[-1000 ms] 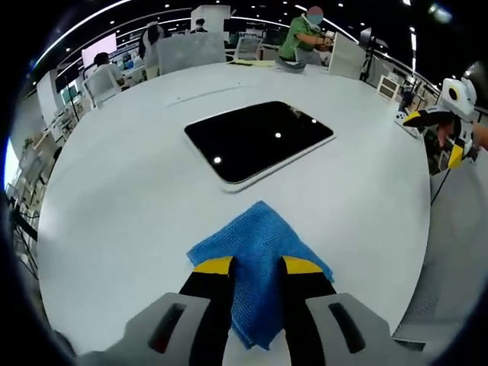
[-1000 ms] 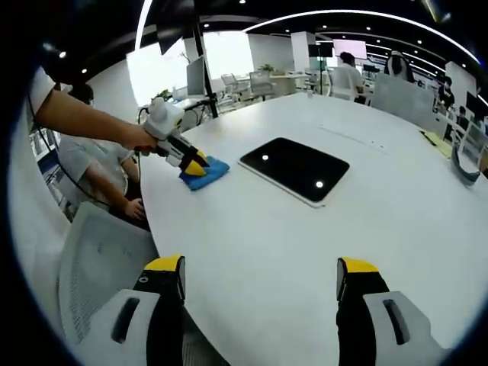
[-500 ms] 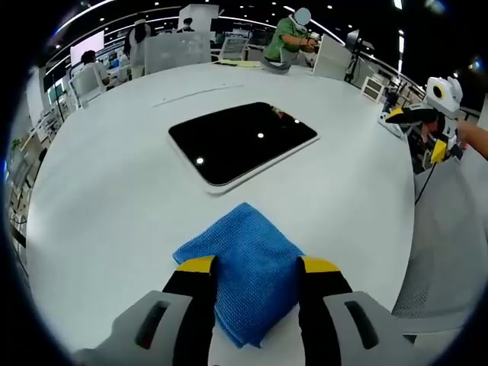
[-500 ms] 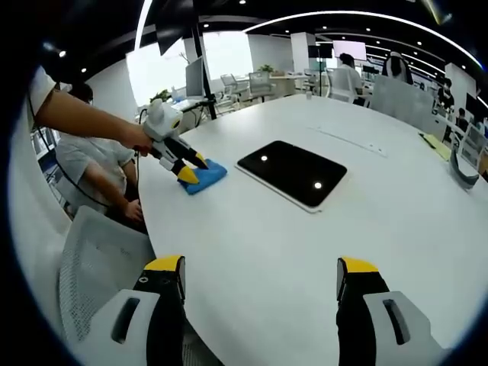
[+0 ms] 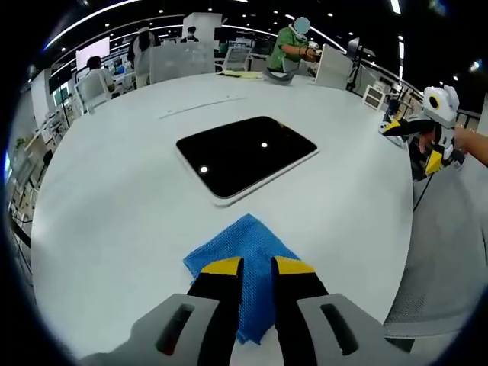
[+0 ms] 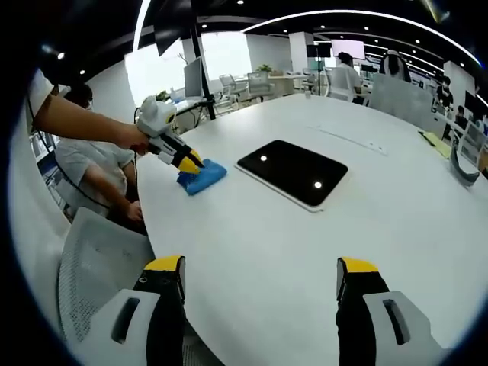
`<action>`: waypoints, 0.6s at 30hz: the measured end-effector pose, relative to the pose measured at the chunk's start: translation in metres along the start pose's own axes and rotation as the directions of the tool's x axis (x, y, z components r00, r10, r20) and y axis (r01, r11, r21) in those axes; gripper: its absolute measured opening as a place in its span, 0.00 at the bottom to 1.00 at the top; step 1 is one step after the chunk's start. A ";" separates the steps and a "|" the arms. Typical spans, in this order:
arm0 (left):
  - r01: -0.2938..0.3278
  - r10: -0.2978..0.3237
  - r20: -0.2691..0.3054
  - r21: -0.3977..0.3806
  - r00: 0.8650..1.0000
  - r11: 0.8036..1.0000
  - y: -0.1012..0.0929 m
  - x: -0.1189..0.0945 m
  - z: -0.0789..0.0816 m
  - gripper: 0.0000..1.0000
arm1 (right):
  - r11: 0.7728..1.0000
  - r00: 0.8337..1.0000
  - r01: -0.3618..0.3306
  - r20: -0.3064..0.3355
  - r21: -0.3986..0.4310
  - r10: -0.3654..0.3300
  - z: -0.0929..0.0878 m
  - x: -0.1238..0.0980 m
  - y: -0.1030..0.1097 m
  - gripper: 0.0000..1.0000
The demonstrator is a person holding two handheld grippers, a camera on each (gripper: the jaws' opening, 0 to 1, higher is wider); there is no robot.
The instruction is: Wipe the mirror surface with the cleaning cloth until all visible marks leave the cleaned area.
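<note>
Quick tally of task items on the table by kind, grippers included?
Mirror: 1
Cloth: 1
Grippers: 2, left gripper and right gripper
Total: 4

Half a second ago the left gripper point(image 5: 255, 267) had its yellow-tipped jaws spread wide over the blue cleaning cloth point(image 5: 242, 263); now they have drawn close together, pinching a fold of the cloth between them. In the right gripper view, the cloth point(image 6: 200, 175) looks bunched up at its near end under the left gripper point(image 6: 191, 161), where before it lay flatter on the white table point(image 6: 305, 252).
</note>
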State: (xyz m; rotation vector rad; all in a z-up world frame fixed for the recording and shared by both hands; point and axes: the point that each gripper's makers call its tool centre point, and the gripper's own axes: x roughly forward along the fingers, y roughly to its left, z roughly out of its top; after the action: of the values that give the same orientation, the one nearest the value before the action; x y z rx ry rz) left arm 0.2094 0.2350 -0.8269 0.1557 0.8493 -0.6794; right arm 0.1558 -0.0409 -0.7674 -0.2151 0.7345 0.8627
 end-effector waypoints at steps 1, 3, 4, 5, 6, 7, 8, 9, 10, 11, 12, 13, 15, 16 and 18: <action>-0.006 0.006 -0.006 0.004 1.000 1.000 0.002 0.000 -0.001 0.08 | 1.000 1.000 -0.001 -0.001 0.001 0.001 0.000 0.000 0.000 0.80; -0.008 0.008 -0.019 -0.025 1.000 1.000 0.003 0.001 -0.004 0.06 | 1.000 1.000 -0.001 -0.001 0.000 0.001 0.000 0.000 0.000 0.80; -0.023 0.022 -0.019 -0.022 1.000 0.999 0.006 0.002 -0.004 0.05 | 1.000 1.000 -0.002 -0.001 0.000 0.002 -0.001 0.000 0.000 0.80; -0.025 0.025 -0.021 -0.025 0.999 0.999 0.007 0.002 -0.004 0.03 | 1.000 1.000 -0.002 -0.002 0.000 0.002 -0.001 0.000 0.001 0.80; -0.018 0.017 -0.029 -0.040 0.999 0.999 0.005 0.001 -0.007 0.02 | 1.000 1.000 -0.001 -0.002 0.001 0.001 -0.001 0.000 0.001 0.80; -0.017 0.016 -0.036 -0.042 0.999 0.999 0.004 0.002 -0.008 0.01 | 1.000 1.000 -0.001 -0.001 0.002 0.001 -0.001 -0.001 0.001 0.80; -0.023 0.022 -0.040 -0.028 0.999 0.999 0.005 0.003 -0.010 0.01 | 1.000 1.000 -0.002 -0.002 0.004 0.002 -0.002 -0.001 0.001 0.80; -0.026 0.025 -0.042 -0.014 0.999 1.000 0.005 0.004 -0.012 0.02 | 1.000 1.000 -0.001 -0.003 0.004 0.001 -0.003 -0.001 0.000 0.80; -0.026 0.025 -0.047 -0.016 0.999 1.000 0.004 0.004 -0.013 0.02 | 1.000 1.000 -0.001 -0.003 0.004 0.001 -0.003 -0.002 0.000 0.80; -0.029 0.028 -0.053 -0.023 0.998 0.999 0.004 0.006 -0.015 0.04 | 1.000 1.000 -0.002 -0.004 0.006 0.002 -0.003 -0.002 0.001 0.80; -0.031 0.030 -0.057 -0.026 0.998 0.999 0.004 0.008 -0.017 0.06 | 1.000 1.000 -0.002 -0.004 0.005 0.002 -0.004 -0.002 0.001 0.80; -0.035 0.034 -0.068 -0.009 0.997 0.999 0.003 0.009 -0.021 0.09 | 1.000 1.000 -0.001 -0.004 0.004 0.001 -0.004 -0.002 0.000 0.80; -0.044 0.046 -0.050 0.043 0.998 0.998 0.004 0.009 -0.017 0.11 | 1.000 1.000 -0.002 -0.006 0.005 0.002 -0.004 -0.003 0.000 0.80; -0.063 0.064 -0.054 0.021 0.996 0.998 0.007 0.009 -0.018 0.14 | 1.000 1.000 -0.001 -0.005 0.003 0.001 -0.004 -0.003 0.000 0.80; -0.075 0.075 -0.054 0.010 0.996 0.997 0.010 0.008 -0.016 0.19 | 1.000 1.000 -0.001 -0.005 0.004 0.001 -0.003 -0.003 -0.001 0.80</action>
State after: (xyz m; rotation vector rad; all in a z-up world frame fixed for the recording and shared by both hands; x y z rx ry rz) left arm 0.2092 0.2452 -0.8450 0.2128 0.8884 -0.6101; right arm 0.1533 -0.0448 -0.7676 -0.2133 0.7405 0.8617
